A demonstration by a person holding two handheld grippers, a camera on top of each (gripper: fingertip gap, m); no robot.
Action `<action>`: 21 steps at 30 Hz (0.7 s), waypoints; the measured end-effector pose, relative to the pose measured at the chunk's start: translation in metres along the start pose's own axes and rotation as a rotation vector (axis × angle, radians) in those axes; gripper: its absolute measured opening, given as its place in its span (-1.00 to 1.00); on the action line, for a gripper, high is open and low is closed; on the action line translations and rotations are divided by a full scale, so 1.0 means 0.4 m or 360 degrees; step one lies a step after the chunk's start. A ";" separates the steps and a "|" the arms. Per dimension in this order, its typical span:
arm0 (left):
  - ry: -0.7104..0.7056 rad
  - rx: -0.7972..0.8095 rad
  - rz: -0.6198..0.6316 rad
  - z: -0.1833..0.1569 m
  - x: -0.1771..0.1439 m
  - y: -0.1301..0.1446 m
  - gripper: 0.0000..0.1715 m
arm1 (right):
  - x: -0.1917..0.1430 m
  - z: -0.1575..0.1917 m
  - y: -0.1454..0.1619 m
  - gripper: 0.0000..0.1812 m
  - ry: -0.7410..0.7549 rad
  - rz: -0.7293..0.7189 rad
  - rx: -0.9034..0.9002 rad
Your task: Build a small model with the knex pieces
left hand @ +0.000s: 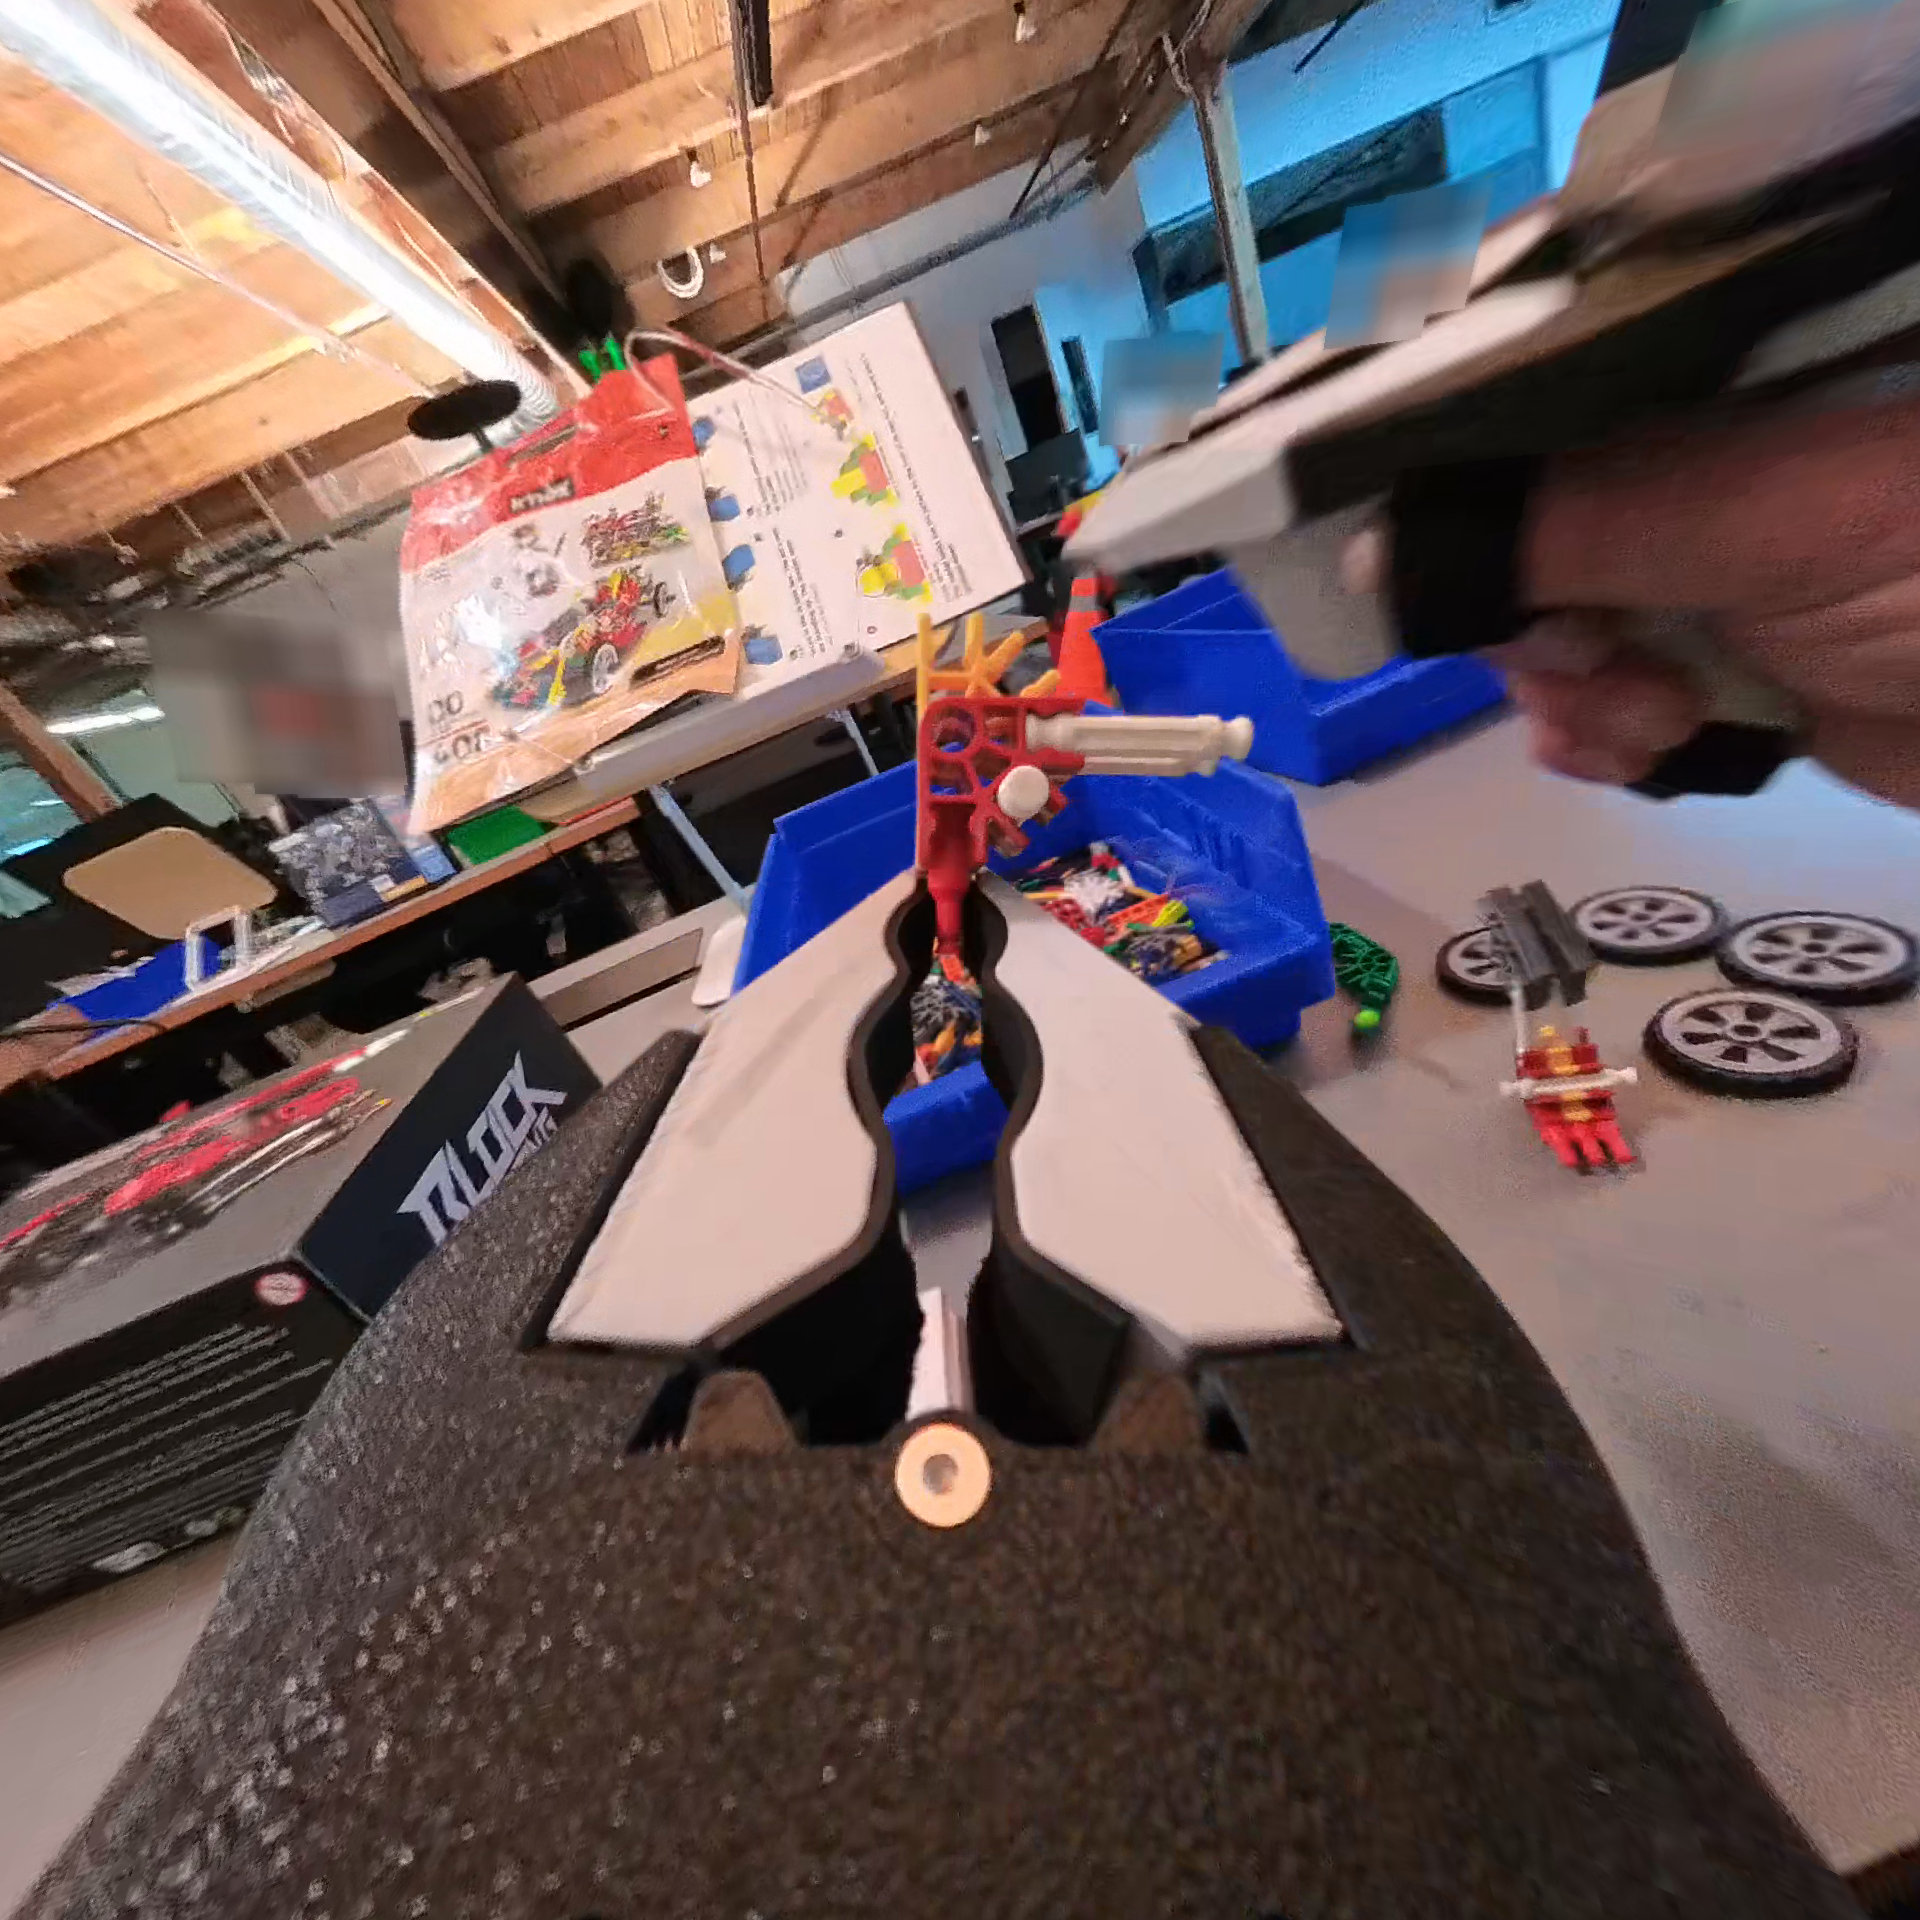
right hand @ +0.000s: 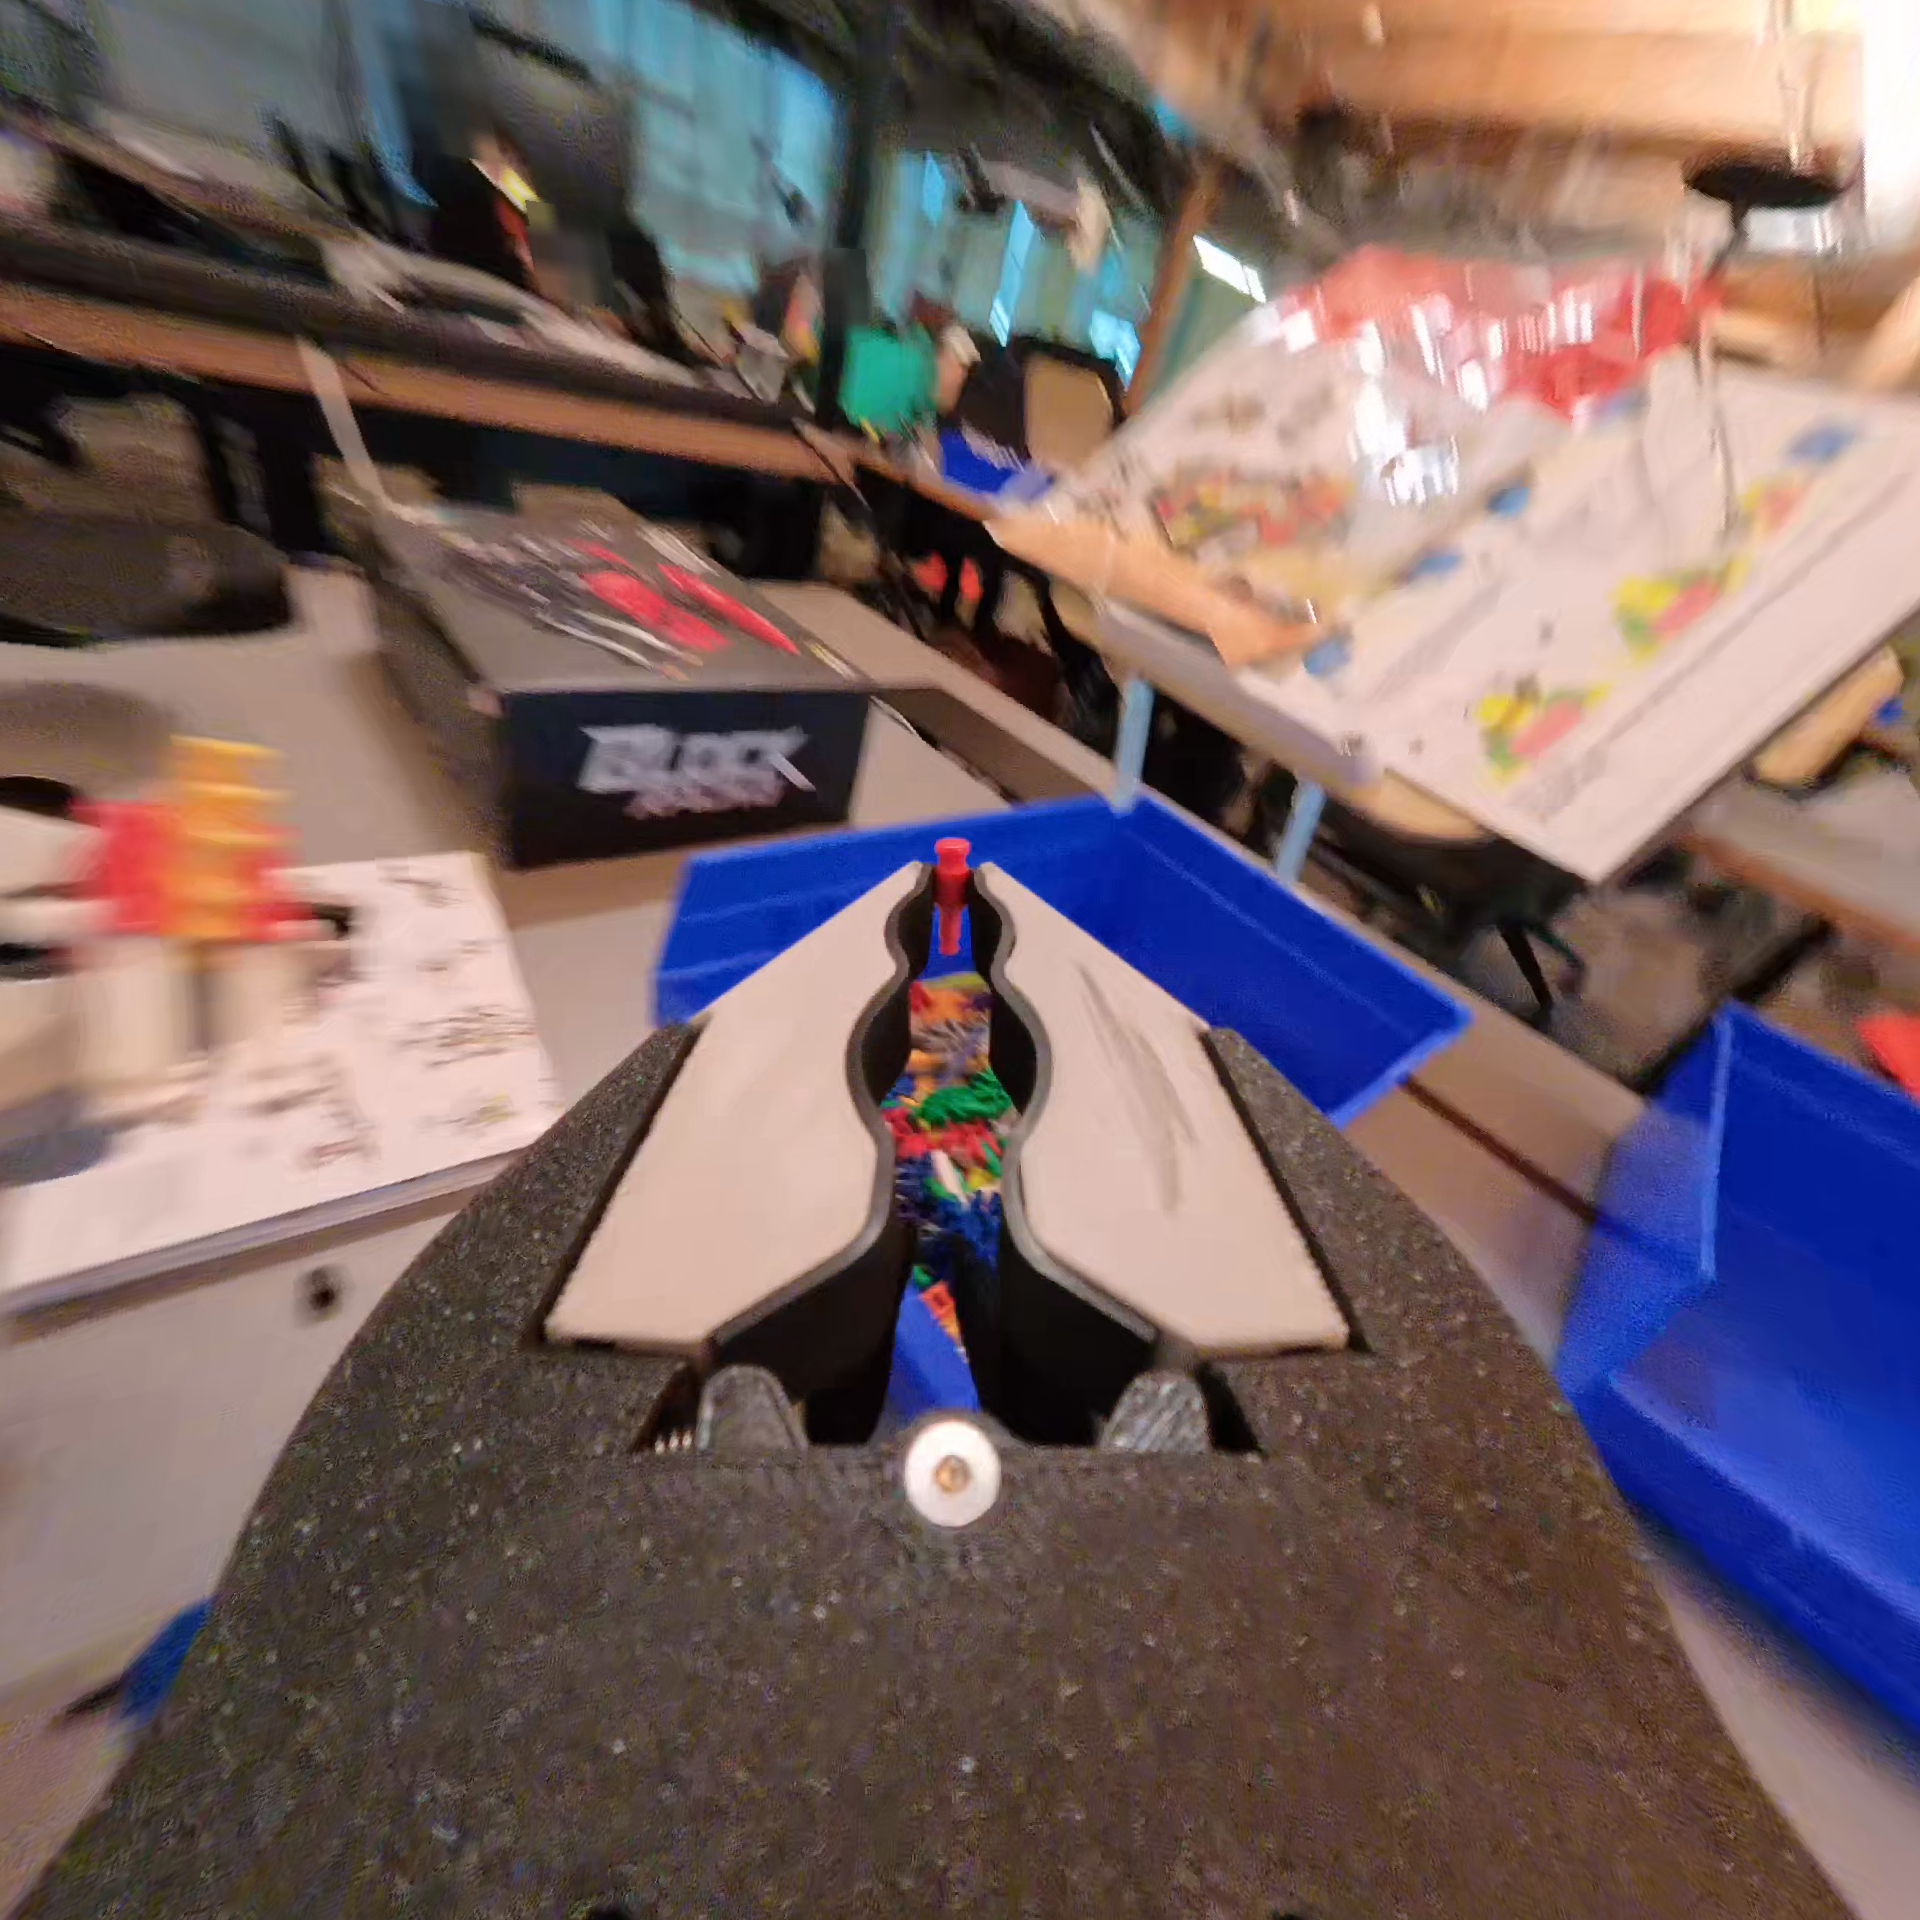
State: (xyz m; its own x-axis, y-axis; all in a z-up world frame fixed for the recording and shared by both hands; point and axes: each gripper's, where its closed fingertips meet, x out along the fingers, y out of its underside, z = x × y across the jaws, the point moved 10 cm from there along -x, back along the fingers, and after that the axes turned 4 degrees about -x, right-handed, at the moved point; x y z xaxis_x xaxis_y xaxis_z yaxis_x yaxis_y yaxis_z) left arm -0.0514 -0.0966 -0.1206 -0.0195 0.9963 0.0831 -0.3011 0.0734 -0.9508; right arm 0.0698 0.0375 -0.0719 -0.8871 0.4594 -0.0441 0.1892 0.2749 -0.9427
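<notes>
The left tongs were closed on the stem of a red connector, which stood upright above the near blue bin. A white rod projected sideways from the connector, and a second white rod end faced the camera. The right tongs were closed on a short red rod, also held over the bin. In the left wrist view, the right tongs appeared above and right of the bin, blurred, with a hand on the grip.

Right of the bin, on the tabletop, lay four wheels, a black part, and a small red-and-yellow assembly. Left of the bin sat a black box. Behind the bin stood an instruction board.

Risk: both grips were at the tong tips only. A side load during mating would likely pivot the connector or eject the red rod into the bin. The blur in the right wrist view suggests fast motion, which could cause misalignment.
</notes>
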 end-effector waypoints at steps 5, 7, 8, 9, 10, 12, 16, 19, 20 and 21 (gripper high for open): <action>0.0087 0.0032 0.0044 0.087 0.039 0.025 -0.98 | 0.181 -0.066 0.098 -0.68 0.0106 0.0369 0.0120; 0.0113 0.0076 0.0057 0.108 0.058 0.029 -0.98 | 0.198 -0.083 0.117 -0.62 0.0102 0.0410 0.0210; 0.0130 0.0099 0.0086 0.118 0.074 0.033 -0.98 | 0.203 -0.089 0.120 -0.55 0.0104 0.0425 0.0225; 0.0146 0.0115 0.0100 0.126 0.088 0.035 -0.98 | 0.205 -0.092 0.118 -0.54 0.0087 0.0393 0.0240; 0.0163 0.0125 0.0102 0.133 0.101 0.035 -0.99 | 0.205 -0.094 0.115 -0.55 0.0059 0.0358 0.0260; 0.0196 0.0143 0.0159 0.145 0.135 0.040 -0.98 | 0.201 -0.101 0.108 -0.82 -0.0007 0.0373 0.0284; 0.0282 0.0175 0.0228 0.155 0.192 0.049 -0.98 | 0.199 -0.131 0.086 -0.94 -0.0008 0.0452 0.0126; 0.0337 0.0151 0.0263 0.159 0.229 0.051 -0.98 | 0.228 -0.144 0.098 -0.74 -0.0226 0.0511 0.0315; 0.0353 0.0147 0.0299 0.163 0.248 0.056 -0.98 | 0.232 -0.148 0.106 -0.72 -0.0245 0.0563 0.0305; 0.0373 0.0156 0.0326 0.166 0.263 0.061 -0.98 | 0.236 -0.152 0.113 -0.59 -0.0235 0.0625 0.0265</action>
State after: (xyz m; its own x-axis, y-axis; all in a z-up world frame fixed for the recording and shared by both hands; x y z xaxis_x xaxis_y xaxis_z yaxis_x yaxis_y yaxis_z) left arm -0.1241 0.0070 -0.1151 0.1274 0.9737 -0.1890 -0.4041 -0.1230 -0.9064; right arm 0.0204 0.1448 -0.0985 -0.8144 0.3728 -0.4446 0.4642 -0.0413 -0.8848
